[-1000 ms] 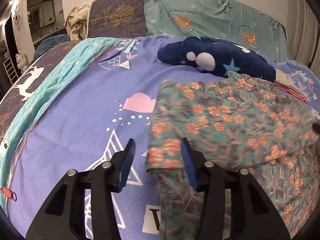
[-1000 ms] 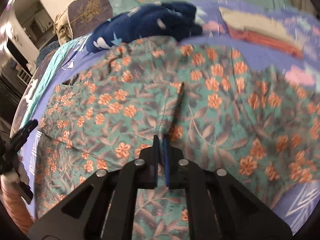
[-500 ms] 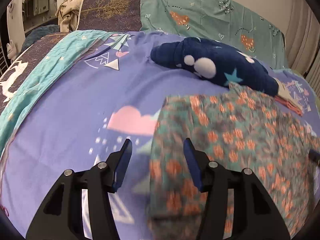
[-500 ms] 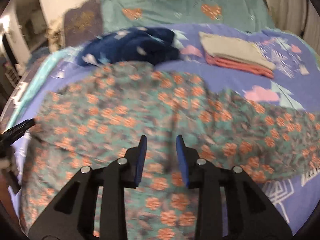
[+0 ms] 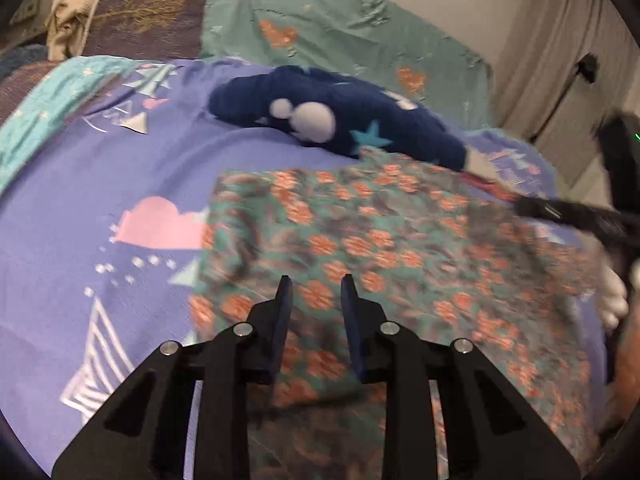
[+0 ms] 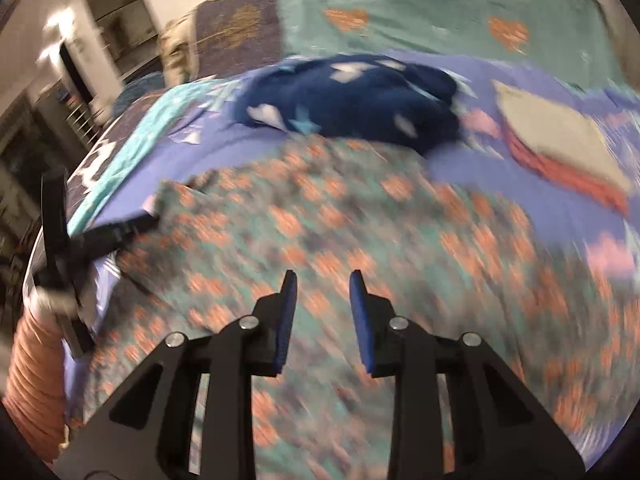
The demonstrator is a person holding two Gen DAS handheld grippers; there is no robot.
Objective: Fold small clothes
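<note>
A teal garment with orange flowers (image 5: 400, 248) lies spread on the purple patterned bedsheet (image 5: 100, 184); it also fills the right wrist view (image 6: 360, 240). My left gripper (image 5: 314, 300) is open and empty above the garment's left part. My right gripper (image 6: 322, 296) is open and empty above the garment's middle. The right gripper shows at the right edge of the left wrist view (image 5: 560, 212), and the left gripper at the left of the right wrist view (image 6: 100, 236). Both views are blurred by motion.
A dark blue fleece garment with stars (image 5: 340, 120) lies behind the floral one. A folded stack of beige and red clothes (image 6: 560, 148) sits at the back right. Teal and dark pillows (image 5: 320, 24) line the head of the bed.
My right gripper opened and let go of the floral garment, then pulled back. My left gripper moved right over the garment, its jaws narrower. The garment now lies flat.
</note>
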